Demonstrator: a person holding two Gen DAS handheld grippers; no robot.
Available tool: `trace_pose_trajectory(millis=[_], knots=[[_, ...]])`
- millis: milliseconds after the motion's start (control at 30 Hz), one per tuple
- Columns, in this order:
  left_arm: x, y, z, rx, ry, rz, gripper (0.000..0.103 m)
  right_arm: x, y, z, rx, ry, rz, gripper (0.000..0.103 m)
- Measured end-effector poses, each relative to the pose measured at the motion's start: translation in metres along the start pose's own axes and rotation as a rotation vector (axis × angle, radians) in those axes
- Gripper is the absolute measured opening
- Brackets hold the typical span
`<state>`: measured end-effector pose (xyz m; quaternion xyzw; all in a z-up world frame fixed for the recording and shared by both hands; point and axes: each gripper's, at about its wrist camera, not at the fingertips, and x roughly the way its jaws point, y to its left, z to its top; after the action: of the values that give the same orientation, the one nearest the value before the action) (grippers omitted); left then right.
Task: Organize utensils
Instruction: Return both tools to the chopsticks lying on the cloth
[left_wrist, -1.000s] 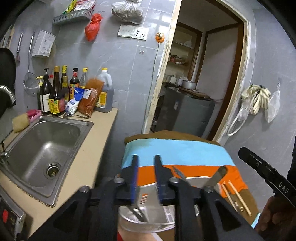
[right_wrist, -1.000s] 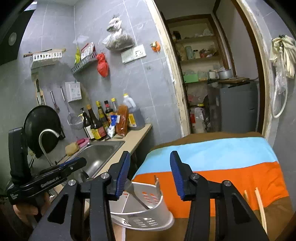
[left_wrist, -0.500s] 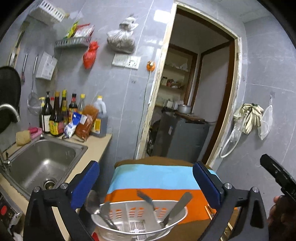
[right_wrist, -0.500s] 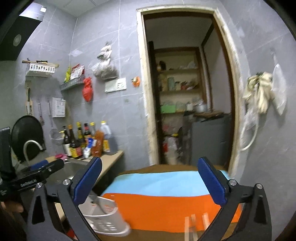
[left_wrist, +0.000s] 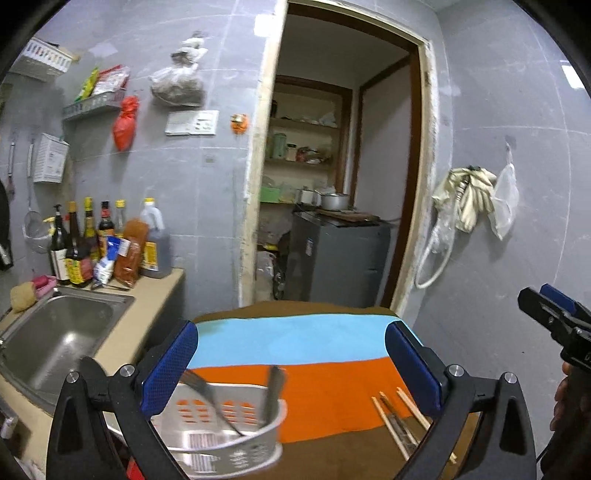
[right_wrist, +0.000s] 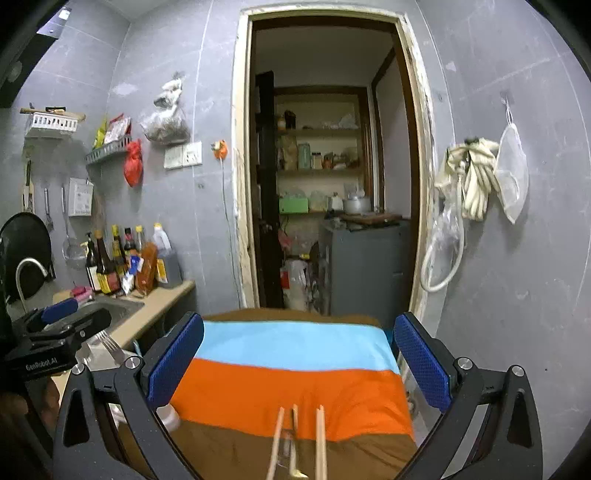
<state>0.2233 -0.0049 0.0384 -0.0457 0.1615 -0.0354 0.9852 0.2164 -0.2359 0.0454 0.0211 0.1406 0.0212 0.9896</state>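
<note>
White basket (left_wrist: 236, 439) holds fork (left_wrist: 208, 393), perhaps spoon (left_wrist: 273, 384).

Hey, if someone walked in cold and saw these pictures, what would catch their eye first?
Probably the striped cloth in blue, orange and brown, spread over the table in the foreground. On it, a white slotted basket at the left holds a fork, while wooden chopsticks lie loose near the front edge. Behind, an open doorway shows cluttered pantry shelves.

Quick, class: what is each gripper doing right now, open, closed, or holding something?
Left gripper: open wide, holding nothing; the utensil basket sits below it.
Right gripper: open wide, holding nothing; the chopsticks lie on the cloth ahead.
</note>
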Motion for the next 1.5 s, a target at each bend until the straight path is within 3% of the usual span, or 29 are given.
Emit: trace_pose_trajectory(millis=[467, 767, 867, 1067, 1133, 1233, 1500], knots=[[0.059, -0.065, -0.053, 0.005, 0.135, -0.016, 0.102, 0.073, -0.079, -0.065, -0.006, 0.188, 0.042, 0.101], [0.111, -0.074, -0.094, -0.004, 0.315, -0.066, 0.102, 0.128, -0.094, -0.127, 0.036, 0.341, 0.127, 0.1], [0.124, -0.077, -0.105, -0.011, 0.35, -0.084, 0.101, 0.143, -0.088, -0.144, 0.018, 0.389, 0.149, 0.092], [0.152, -0.078, -0.122, -0.042, 0.433, -0.114, 0.079, 0.165, -0.073, -0.166, -0.031, 0.468, 0.205, 0.07], [0.161, -0.078, -0.127, -0.058, 0.464, -0.136, 0.067, 0.171, -0.069, -0.171, -0.038, 0.497, 0.222, 0.062], [0.174, -0.079, -0.135, -0.074, 0.515, -0.164, 0.053, 0.176, -0.065, -0.176, -0.04, 0.527, 0.242, 0.058], [0.196, -0.087, -0.147, -0.083, 0.614, -0.215, 0.032, 0.188, -0.057, -0.184, -0.071, 0.586, 0.237, 0.056]])
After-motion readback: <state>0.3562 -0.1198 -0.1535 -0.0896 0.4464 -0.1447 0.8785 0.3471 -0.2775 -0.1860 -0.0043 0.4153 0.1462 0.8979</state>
